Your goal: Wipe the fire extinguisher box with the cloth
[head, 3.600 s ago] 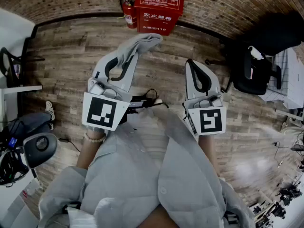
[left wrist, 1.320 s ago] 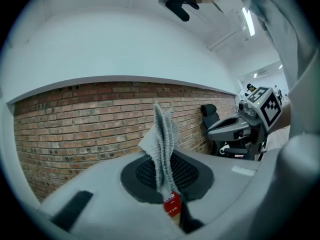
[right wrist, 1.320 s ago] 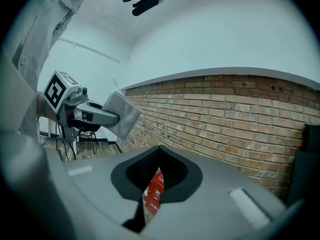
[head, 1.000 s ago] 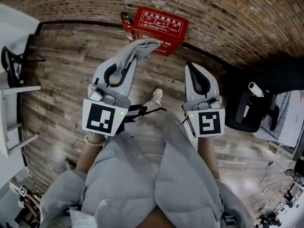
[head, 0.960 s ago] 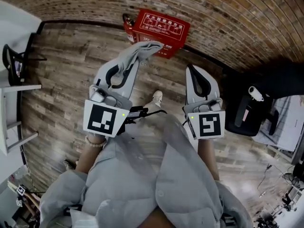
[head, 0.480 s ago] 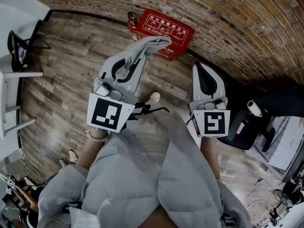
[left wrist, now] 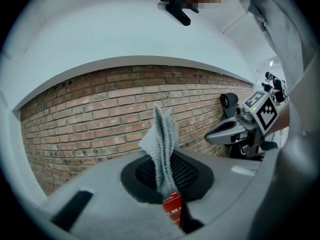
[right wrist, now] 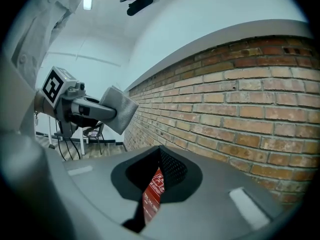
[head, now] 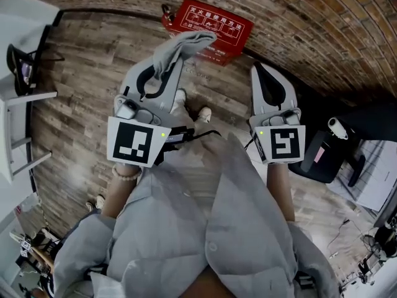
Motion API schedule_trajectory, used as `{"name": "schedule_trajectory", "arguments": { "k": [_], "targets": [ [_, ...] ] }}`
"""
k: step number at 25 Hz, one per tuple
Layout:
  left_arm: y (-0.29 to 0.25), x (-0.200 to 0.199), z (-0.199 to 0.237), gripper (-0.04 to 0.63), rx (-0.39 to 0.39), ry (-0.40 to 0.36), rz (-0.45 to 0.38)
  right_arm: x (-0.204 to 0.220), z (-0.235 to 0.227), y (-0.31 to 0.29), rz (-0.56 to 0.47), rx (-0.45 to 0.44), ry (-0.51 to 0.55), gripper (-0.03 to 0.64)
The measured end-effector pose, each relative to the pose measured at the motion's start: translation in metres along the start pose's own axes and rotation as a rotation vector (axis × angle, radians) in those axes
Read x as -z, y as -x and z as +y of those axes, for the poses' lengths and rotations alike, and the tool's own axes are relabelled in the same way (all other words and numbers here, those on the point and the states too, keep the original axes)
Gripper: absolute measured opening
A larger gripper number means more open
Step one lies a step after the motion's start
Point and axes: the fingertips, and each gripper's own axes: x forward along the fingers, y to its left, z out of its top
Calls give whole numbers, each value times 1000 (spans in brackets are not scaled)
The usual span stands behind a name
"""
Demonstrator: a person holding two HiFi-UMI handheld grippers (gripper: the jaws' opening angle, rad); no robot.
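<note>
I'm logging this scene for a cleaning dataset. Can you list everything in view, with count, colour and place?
fire extinguisher box: one, red, on the floor against the wall
fire extinguisher: one, red, just left of the box
cloth: one, grey, pinched in the left gripper, overlapping the box in the head view
brick wall: one, brown, far side
floor: one, grey-brown wood planks
office chair: one, black, at right
shoes: two, white, on the floor between the grippers
left gripper: one, white, shut on the cloth
right gripper: one, white, jaws together, holding nothing
shirt: one, grey, bottom of the head view
</note>
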Motion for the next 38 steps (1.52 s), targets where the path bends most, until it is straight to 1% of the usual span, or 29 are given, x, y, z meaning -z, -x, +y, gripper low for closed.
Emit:
{"name": "schedule_trajectory", "arguments": {
  "k": [11,19,24,27,29,34,38],
  "targets": [
    [-19,-1,-3,11,73,-14,-21,-1,-6,-2,-2,57,0,8],
    [-43,8,2,11,120,9,-8,5,-16,-14,14,95,-18,8],
    [-65,22,6,11,151,28,9,20,-20,-28,39,102,-32,8],
    [-80,33,4,11,180,58,16,32,-23,-35,64,106,-39,8],
    [-90,43,2,11,203,77,35,41,-26,-41,84,108,-45,8],
    [-122,64,-7,11,271,82,77,65,-40,-55,118,131,-67,8],
    [-150,80,-11,11,316,113,89,80,-52,-69,120,155,-73,7]
  ]
}}
